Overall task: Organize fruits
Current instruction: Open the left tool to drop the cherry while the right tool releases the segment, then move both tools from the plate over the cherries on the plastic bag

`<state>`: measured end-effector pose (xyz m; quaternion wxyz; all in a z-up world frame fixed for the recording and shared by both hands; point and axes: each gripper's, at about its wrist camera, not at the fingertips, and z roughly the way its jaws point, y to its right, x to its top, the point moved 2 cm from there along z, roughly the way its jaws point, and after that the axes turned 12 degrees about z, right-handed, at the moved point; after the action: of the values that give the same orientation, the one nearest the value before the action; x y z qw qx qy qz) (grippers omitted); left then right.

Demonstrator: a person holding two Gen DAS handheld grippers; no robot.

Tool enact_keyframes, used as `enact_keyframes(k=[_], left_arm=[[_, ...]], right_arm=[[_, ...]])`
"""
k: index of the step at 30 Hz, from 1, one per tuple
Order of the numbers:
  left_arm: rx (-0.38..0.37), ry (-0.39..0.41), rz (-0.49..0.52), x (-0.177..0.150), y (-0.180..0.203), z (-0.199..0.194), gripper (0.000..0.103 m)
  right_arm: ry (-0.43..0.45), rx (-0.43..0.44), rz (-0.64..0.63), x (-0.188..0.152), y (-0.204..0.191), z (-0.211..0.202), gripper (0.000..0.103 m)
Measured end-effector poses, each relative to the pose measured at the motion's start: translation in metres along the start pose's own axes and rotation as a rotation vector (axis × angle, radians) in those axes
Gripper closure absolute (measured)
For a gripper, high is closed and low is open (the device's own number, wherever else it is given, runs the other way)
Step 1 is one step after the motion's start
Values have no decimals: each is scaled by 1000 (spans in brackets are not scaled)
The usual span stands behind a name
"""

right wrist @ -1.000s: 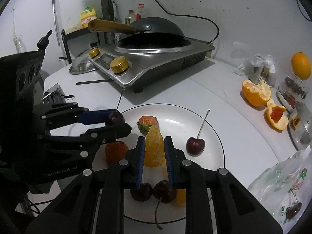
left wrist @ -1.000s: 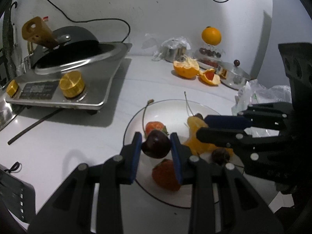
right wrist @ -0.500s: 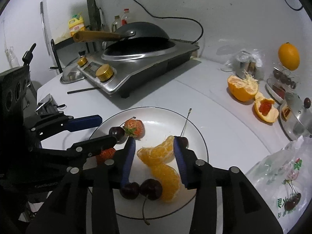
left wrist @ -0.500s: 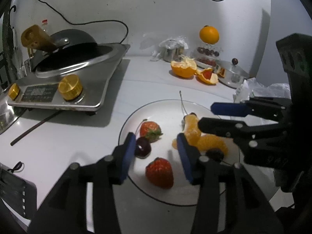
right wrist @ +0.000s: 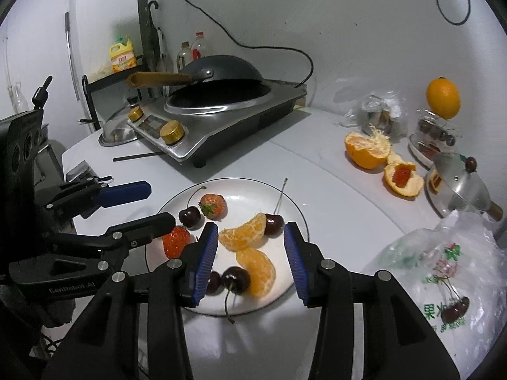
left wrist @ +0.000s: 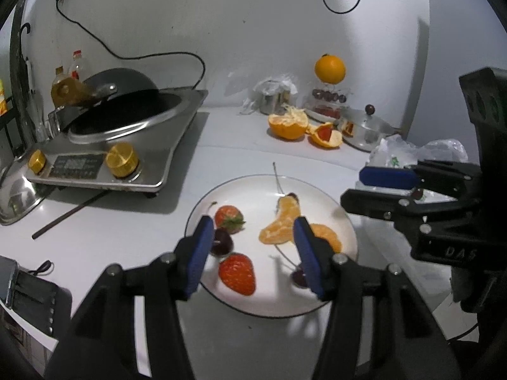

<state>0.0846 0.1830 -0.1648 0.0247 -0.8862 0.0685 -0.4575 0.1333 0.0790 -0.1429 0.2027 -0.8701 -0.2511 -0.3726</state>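
A white plate (right wrist: 240, 190) (left wrist: 253, 186) holds two strawberries (right wrist: 213, 205) (right wrist: 176, 241), several cherries (right wrist: 189, 217) and two orange segments (right wrist: 244, 233) (right wrist: 257, 268). My left gripper (left wrist: 252, 255) is open and empty, raised over the plate's near side, with a strawberry (left wrist: 237, 273) between its fingers in view. My right gripper (right wrist: 252, 256) is open and empty, raised above the orange segments. Each gripper shows in the other's view, the left gripper (right wrist: 133, 205) at left and the right gripper (left wrist: 377, 190) at right.
An induction cooker with a black wok (right wrist: 218, 95) stands behind the plate. A peeled orange (right wrist: 367, 148), peel (right wrist: 402, 177), a whole orange (right wrist: 443, 96), a steel lid (right wrist: 459, 186) and a cherry bag (right wrist: 450, 278) lie to the right. A chopstick (left wrist: 68, 217) lies left.
Both grippers opened and drew back upward. The left let go of a cherry onto the plate; the right let go of an orange segment, which now lies beside the other.
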Motion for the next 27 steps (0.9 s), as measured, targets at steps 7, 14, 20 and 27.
enact_keyframes(k=[7, 14, 20, 27], left_arm=[[-2, 14, 22, 5, 19, -15, 49], [-8, 25, 41, 12, 41, -26, 49], [-17, 30, 65, 18, 66, -32, 49], [-32, 30, 93, 25, 98, -35, 49]], right_arm=[[28, -14, 12, -8, 12, -27, 57], [52, -35, 28, -18, 29, -53, 57], [75, -49, 48, -26, 45, -74, 57], [97, -65, 76, -37, 68, -97, 57]])
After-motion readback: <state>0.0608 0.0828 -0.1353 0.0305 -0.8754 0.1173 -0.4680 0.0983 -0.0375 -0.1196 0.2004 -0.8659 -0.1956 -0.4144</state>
